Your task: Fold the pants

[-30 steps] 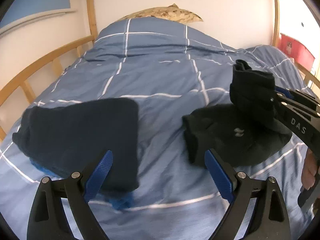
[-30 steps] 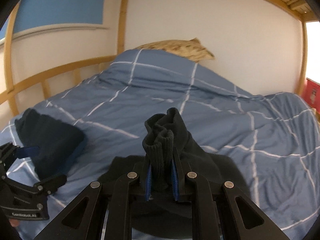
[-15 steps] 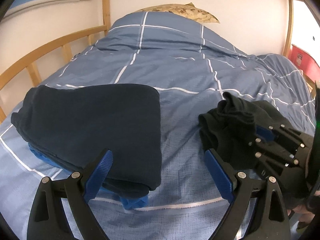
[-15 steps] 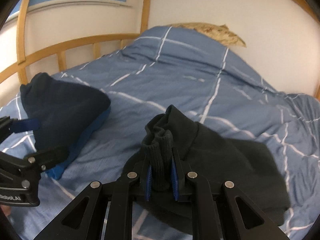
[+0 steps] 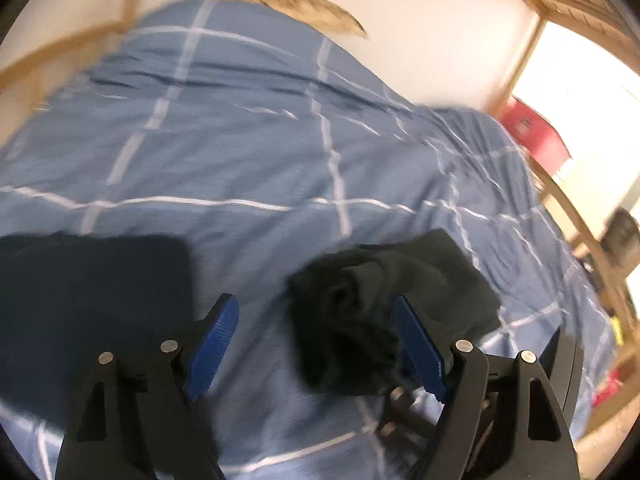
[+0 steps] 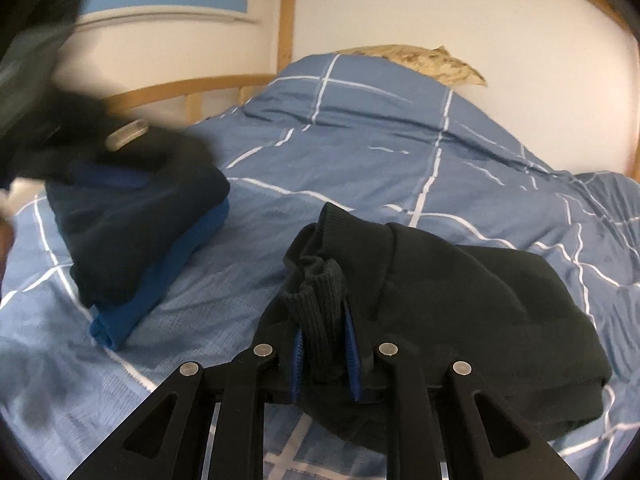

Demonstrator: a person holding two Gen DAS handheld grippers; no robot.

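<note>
Black pants (image 6: 472, 304) lie folded on the blue checked duvet (image 6: 380, 152). My right gripper (image 6: 323, 354) is shut on their ribbed cuff (image 6: 320, 320), low over the bed. In the left wrist view the pants (image 5: 360, 312) sit bunched in front of my open left gripper (image 5: 318, 344), nearer its right finger (image 5: 420, 348). The left gripper holds nothing. It appears blurred at the upper left of the right wrist view (image 6: 60, 120).
A folded stack of navy and blue clothes (image 6: 136, 232) lies on the left of the bed, also in the left wrist view (image 5: 92, 296). A patterned pillow (image 6: 416, 60) lies at the head. Wooden bed rails (image 6: 188, 84) run along the left; a red box (image 5: 536, 136) stands at the right.
The right gripper has lowered the cuff onto the pants' folded body. The left gripper has swung right, towards the black pants, and its view is motion-blurred.
</note>
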